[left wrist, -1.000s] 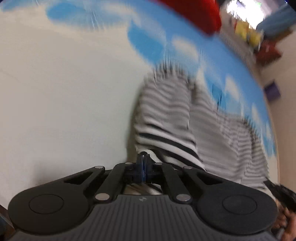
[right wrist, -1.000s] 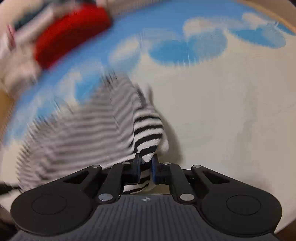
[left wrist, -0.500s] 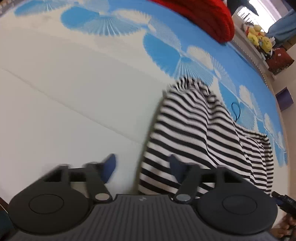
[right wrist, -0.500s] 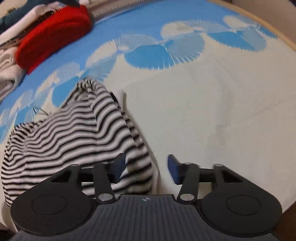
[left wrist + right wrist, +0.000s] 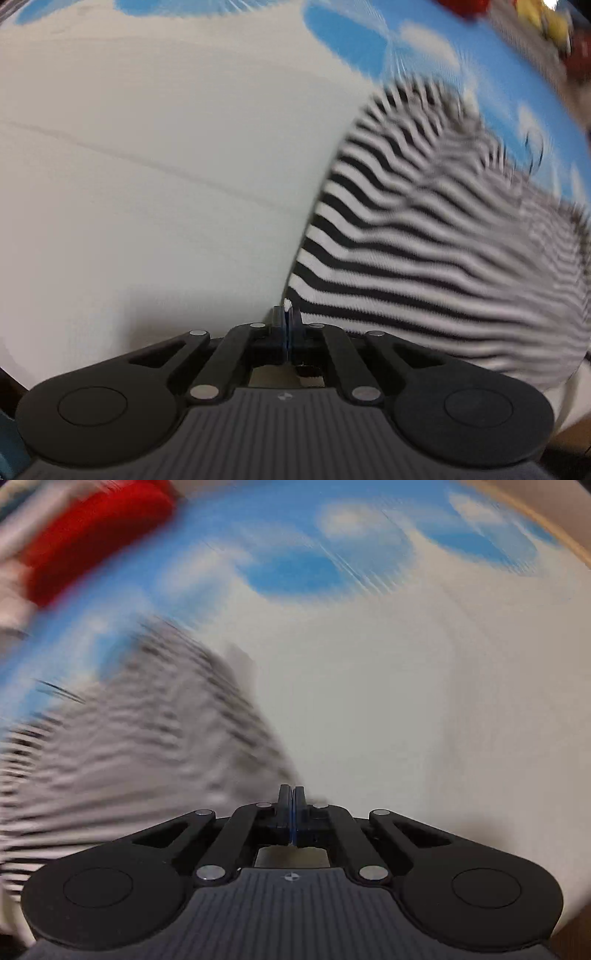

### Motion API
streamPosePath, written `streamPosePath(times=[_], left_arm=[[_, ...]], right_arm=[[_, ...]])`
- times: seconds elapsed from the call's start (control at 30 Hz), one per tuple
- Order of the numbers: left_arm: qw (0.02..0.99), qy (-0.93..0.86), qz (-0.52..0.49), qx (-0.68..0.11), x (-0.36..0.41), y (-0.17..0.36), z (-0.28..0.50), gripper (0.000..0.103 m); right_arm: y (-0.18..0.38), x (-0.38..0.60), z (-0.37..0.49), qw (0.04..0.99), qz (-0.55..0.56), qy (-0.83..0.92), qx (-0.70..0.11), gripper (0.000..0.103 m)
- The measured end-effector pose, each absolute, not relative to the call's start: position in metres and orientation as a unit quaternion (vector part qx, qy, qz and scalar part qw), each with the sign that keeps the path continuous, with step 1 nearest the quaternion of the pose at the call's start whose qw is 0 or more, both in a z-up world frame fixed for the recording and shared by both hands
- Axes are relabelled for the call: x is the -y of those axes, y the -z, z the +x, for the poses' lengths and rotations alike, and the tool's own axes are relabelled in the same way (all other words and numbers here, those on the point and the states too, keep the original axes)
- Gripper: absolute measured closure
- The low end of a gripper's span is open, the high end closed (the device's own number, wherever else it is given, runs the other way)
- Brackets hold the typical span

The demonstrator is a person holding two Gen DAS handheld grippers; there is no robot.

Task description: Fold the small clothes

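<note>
Black-and-white striped knit garment [image 5: 122, 746] smeared grey by motion blur in right wrist view, stripes barely readable; cut off at left edge. Red fabric heap [image 5: 92, 539] blurred, shape unclear. Left wrist view: small yellow objects [image 5: 546, 18] unidentifiable, at top edge.

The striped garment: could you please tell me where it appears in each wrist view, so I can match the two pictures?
Left wrist view: the striped garment fills the right half, its near edge by the shut left gripper.
Right wrist view: it lies blurred on the left, reaching the shut right gripper.
Shared landmark: the blue-and-white patterned cloth under it.
</note>
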State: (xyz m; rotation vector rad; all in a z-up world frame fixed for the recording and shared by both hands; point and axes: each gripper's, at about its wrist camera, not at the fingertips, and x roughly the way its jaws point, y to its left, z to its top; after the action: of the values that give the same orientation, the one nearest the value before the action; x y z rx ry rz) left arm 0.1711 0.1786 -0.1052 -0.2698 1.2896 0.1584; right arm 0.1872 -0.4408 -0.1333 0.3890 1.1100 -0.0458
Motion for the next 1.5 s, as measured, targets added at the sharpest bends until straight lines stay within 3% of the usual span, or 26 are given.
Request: streamPosePath(times=[0.07, 0.13, 0.17, 0.2, 0.23, 0.3, 0.37, 0.43, 0.5, 0.6, 0.77, 1.1, 1.5], left_arm=[[0.798, -0.081, -0.1, -0.588, -0.17, 0.098, 0.175, 0.097], [0.837, -0.084, -0.081, -0.535, -0.164, 0.077, 0.174, 0.077], [0.854, -0.078, -0.09, -0.507, -0.161, 0.066, 0.173, 0.075], [0.863, -0.067, -0.108, -0.488, -0.159, 0.059, 0.173, 0.075], [0.868, -0.044, -0.136, -0.475, -0.158, 0.055, 0.174, 0.075], [0.865, -0.009, -0.163, -0.475, -0.148, 0.055, 0.178, 0.075], [0.852, 0.02, -0.16, -0.498, -0.13, 0.064, 0.188, 0.072], [0.828, 0.023, -0.136, -0.544, -0.12, 0.079, 0.19, 0.053], [0.807, 0.005, -0.111, -0.58, -0.116, 0.093, 0.191, 0.049], [0.819, 0.003, -0.136, -0.558, -0.126, 0.082, 0.188, 0.049], [0.834, -0.011, -0.177, -0.522, -0.15, 0.061, 0.163, 0.049], [0.789, -0.042, -0.288, -0.541, -0.149, 0.077, 0.114, 0.05], [0.75, -0.114, -0.398, -0.517, -0.153, 0.117, 0.11, 0.045]], right_arm=[[0.138, 0.453, 0.188, 0.821, 0.213, 0.052, -0.527, 0.103], [0.12, 0.458, 0.185, 0.849, 0.237, 0.037, -0.471, 0.101], [0.109, 0.457, 0.184, 0.867, 0.235, 0.027, -0.439, 0.098], [0.101, 0.456, 0.183, 0.879, 0.231, 0.017, -0.416, 0.085], [0.097, 0.453, 0.184, 0.885, 0.232, 0.006, -0.405, 0.064], [0.102, 0.447, 0.188, 0.872, 0.251, -0.024, -0.419, 0.052], [0.114, 0.436, 0.196, 0.849, 0.259, -0.05, -0.457, 0.053], [0.125, 0.42, 0.204, 0.843, 0.217, -0.043, -0.49, 0.055], [0.136, 0.408, 0.208, 0.836, 0.169, -0.016, -0.521, 0.054], [0.131, 0.412, 0.21, 0.837, 0.198, 0.009, -0.51, 0.056], [0.101, 0.409, 0.196, 0.886, 0.135, 0.061, -0.439, 0.056], [0.03, 0.43, 0.131, 0.945, 0.138, 0.019, -0.296, 0.053], [0.035, 0.451, 0.085, 0.942, 0.14, 0.009, -0.304, 0.053]])
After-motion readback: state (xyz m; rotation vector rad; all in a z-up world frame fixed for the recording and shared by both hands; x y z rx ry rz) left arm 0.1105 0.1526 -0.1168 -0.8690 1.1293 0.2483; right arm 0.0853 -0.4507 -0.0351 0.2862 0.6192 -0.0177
